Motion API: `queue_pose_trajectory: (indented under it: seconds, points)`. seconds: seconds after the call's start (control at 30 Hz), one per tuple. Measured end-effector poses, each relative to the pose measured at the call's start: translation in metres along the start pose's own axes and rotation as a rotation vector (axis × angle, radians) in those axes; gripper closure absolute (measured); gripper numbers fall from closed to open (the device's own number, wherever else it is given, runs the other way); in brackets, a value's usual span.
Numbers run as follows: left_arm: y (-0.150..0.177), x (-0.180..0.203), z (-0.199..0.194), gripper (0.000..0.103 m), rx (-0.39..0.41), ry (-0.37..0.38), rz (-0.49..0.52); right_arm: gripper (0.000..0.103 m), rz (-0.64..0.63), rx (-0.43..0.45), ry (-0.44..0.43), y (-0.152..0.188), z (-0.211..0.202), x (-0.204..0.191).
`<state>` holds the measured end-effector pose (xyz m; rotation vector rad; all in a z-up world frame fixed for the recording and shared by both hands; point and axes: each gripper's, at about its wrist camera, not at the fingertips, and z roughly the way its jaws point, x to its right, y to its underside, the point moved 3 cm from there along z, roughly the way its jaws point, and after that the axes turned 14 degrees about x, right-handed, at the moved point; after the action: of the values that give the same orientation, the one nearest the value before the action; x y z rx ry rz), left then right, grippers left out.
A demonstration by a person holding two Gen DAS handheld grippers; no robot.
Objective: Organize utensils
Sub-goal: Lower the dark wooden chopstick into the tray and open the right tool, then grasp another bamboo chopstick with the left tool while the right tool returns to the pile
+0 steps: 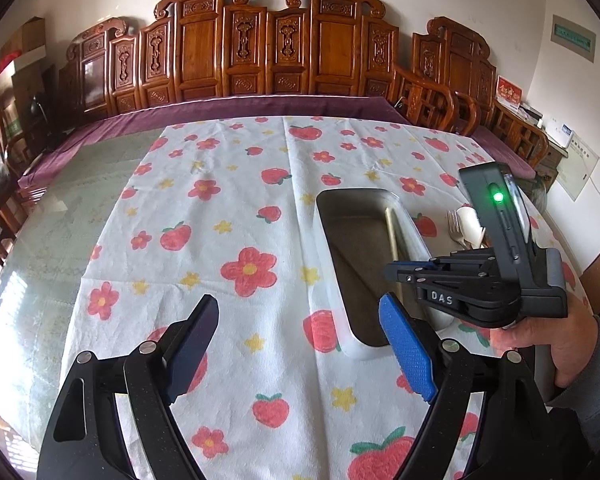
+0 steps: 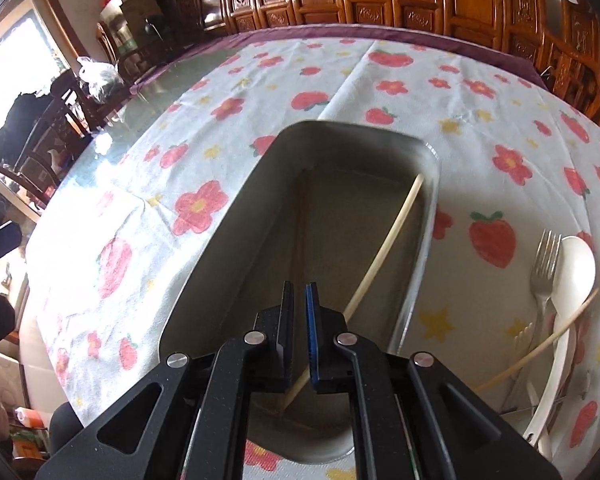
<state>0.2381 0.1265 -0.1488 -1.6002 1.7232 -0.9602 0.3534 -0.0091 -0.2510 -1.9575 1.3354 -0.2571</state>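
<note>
A desk under a white strawberry-and-flower cloth carries a rectangular grey metal tray. At the tray's 3 o'clock lie a white plastic spoon, a steel fork and a loose wooden chopstick. The right gripper, over the tray, is clamped on a pale wooden chopstick that slants inside it. The left gripper is spread wide, holding nothing.

This is a home dining or sitting room. A carved reddish-brown wooden bench back runs along the white wall at twelve o'clock, with matching wooden armchairs at two o'clock. A glass-topped table carries a white cloth printed with strawberries and red flowers. Cardboard boxes are stacked at ten o'clock.
</note>
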Motion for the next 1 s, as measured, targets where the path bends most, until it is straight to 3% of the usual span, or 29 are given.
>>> queue_pose_trajectory:
  seconds: [0.23, 0.3, 0.4, 0.57, 0.9, 1.0]
  points:
    - [-0.003, 0.017, -0.007, 0.024, 0.02, 0.02, 0.012, 0.095, -0.016, 0.109, -0.022, -0.002, -0.058, 0.009]
    - [-0.005, 0.028, -0.008, 0.024, 0.029, 0.034, 0.016, 0.088, -0.023, 0.149, -0.01, 0.003, -0.086, 0.018]
    - [-0.007, 0.044, -0.008, 0.024, 0.039, 0.054, 0.022, 0.08, -0.001, 0.186, 0.007, 0.014, -0.118, 0.04]
    - [-0.006, 0.076, -0.005, 0.024, 0.042, 0.089, 0.041, 0.077, 0.019, 0.213, 0.096, 0.04, -0.158, 0.088]
    - [0.002, 0.141, 0.026, 0.025, -0.003, 0.16, 0.119, 0.071, 0.146, 0.264, 0.168, 0.079, -0.177, 0.171]
    - [0.004, 0.164, 0.044, 0.037, -0.032, 0.192, 0.149, 0.071, 0.193, 0.283, 0.169, 0.088, -0.172, 0.189]
